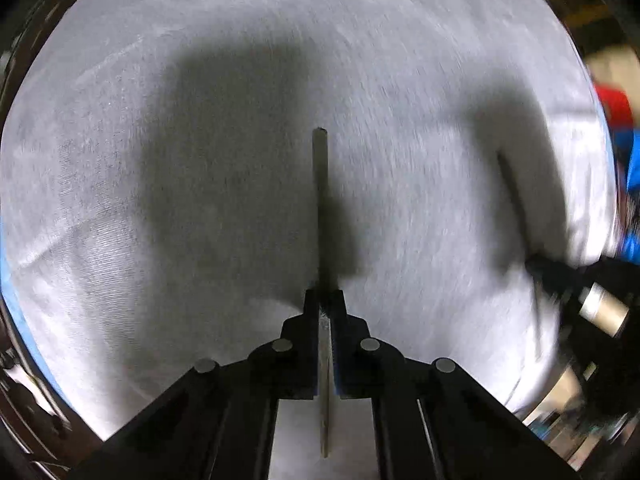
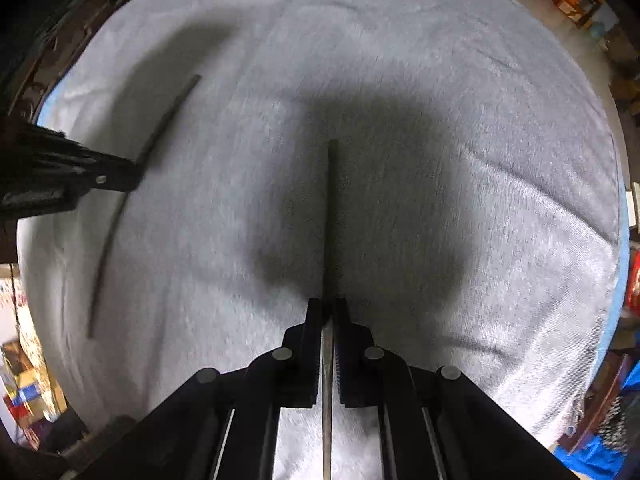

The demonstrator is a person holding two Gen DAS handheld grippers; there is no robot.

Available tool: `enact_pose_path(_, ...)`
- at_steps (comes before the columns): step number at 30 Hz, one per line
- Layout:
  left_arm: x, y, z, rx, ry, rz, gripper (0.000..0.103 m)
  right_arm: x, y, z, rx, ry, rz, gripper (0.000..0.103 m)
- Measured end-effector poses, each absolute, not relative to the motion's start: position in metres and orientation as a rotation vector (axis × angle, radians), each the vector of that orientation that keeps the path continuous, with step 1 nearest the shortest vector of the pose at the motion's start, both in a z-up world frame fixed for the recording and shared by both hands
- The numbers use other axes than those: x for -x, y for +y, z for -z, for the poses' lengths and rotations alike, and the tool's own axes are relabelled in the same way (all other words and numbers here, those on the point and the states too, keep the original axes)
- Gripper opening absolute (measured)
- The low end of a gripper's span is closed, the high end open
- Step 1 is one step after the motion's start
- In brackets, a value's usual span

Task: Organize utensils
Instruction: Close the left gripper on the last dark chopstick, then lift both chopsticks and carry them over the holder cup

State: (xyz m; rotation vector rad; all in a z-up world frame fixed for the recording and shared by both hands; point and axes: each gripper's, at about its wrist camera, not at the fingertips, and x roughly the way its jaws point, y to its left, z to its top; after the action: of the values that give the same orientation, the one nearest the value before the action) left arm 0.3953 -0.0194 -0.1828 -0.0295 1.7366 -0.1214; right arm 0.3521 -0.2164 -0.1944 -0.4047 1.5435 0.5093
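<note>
Two thin metal utensil sticks sit over a grey cloth (image 1: 140, 160). My left gripper (image 1: 325, 298) points down and is shut on one stick (image 1: 321, 200), which runs straight away from the jaws and back between the fingers. My right gripper (image 2: 328, 306) is likewise shut on the other stick (image 2: 331, 208). In the right wrist view, the left gripper (image 2: 134, 178) reaches in from the left, gripping its stick (image 2: 108, 240) near the middle. At the right edge of the left wrist view, the right gripper (image 1: 536, 268) and its stick (image 1: 512, 184) show blurred. Whether the sticks touch the cloth I cannot tell.
The grey cloth (image 2: 480, 160) covers a round table with a blue rim (image 2: 622, 280) showing at the edge. Beyond the rim lie blurred floor clutter and blue and red items (image 1: 624, 128). The cloth has folds and dark shadows of both grippers.
</note>
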Motion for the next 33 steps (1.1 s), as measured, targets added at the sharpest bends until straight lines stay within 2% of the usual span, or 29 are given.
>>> enact_pose_path(7, -0.377, -0.030, 0.185, -0.100, 1.761, 0.148, 0.006, -0.364, -0.206, 0.203, 0.434, 1.609, -0.491, 0.007)
enact_pose_path(14, -0.360, -0.008, 0.175, 0.079, 1.675, 0.083, 0.005, -0.361, -0.236, 0.197, 0.260, 1.551, -0.451, 0.007)
enact_pose_path(21, -0.288, 0.045, 0.139, 0.314, 1.468, 0.060, 0.005, -0.331, -0.293, 0.158, 0.012, 1.383, -0.438, 0.007)
enact_pose_path(33, -0.166, 0.110, 0.072, 0.644, 1.047, -0.056, 0.005, -0.230, -0.383, 0.095, -0.390, 1.058, -0.399, 0.007)
